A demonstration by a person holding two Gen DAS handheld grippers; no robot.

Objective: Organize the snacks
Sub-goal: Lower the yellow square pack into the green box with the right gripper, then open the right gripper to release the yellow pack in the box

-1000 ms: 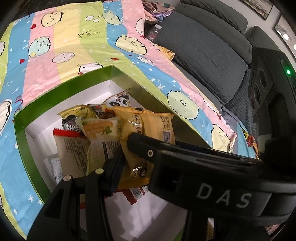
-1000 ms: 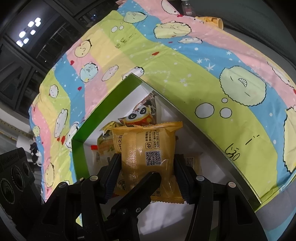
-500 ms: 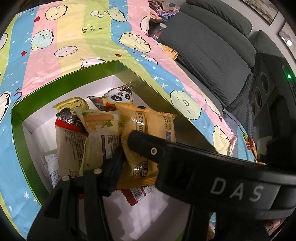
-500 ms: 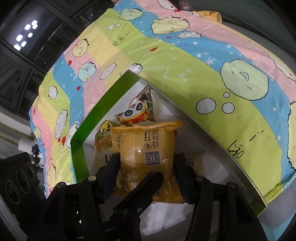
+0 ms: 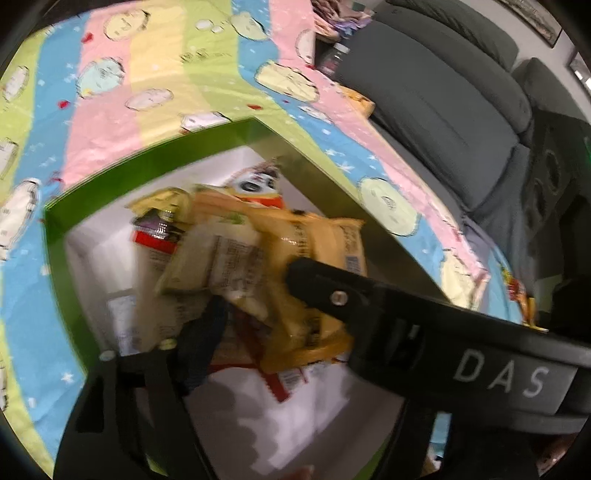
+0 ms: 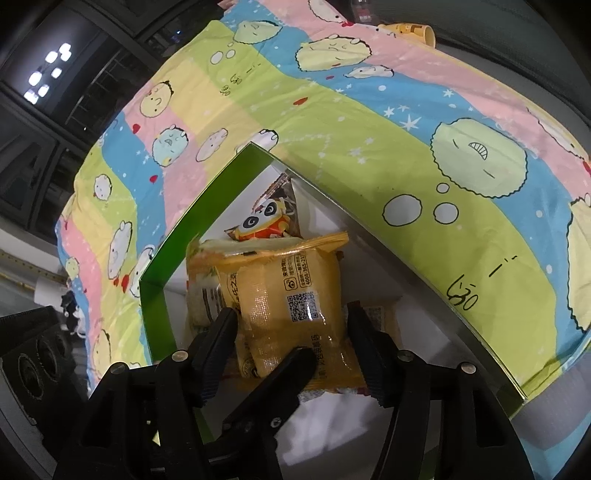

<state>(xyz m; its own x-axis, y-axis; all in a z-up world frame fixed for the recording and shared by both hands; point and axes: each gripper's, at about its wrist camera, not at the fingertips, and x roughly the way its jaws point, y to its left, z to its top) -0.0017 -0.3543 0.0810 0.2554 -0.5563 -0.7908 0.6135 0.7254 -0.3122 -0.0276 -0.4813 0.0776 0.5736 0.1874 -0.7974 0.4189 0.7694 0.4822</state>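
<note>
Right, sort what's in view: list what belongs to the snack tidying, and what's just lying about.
Belongs to the job:
- green-walled cardboard box
- yellow plastic snack packet
- panda-print packet
- pale cracker packets
- left gripper, right gripper

Lying about:
- cartoon-print striped blanket
- grey sofa
- yellow cup

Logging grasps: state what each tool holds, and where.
Right tool grips the yellow packet by its lower side edges, jaws just easing open. Left tool, jaws just opened, grips nothing visible.
</note>
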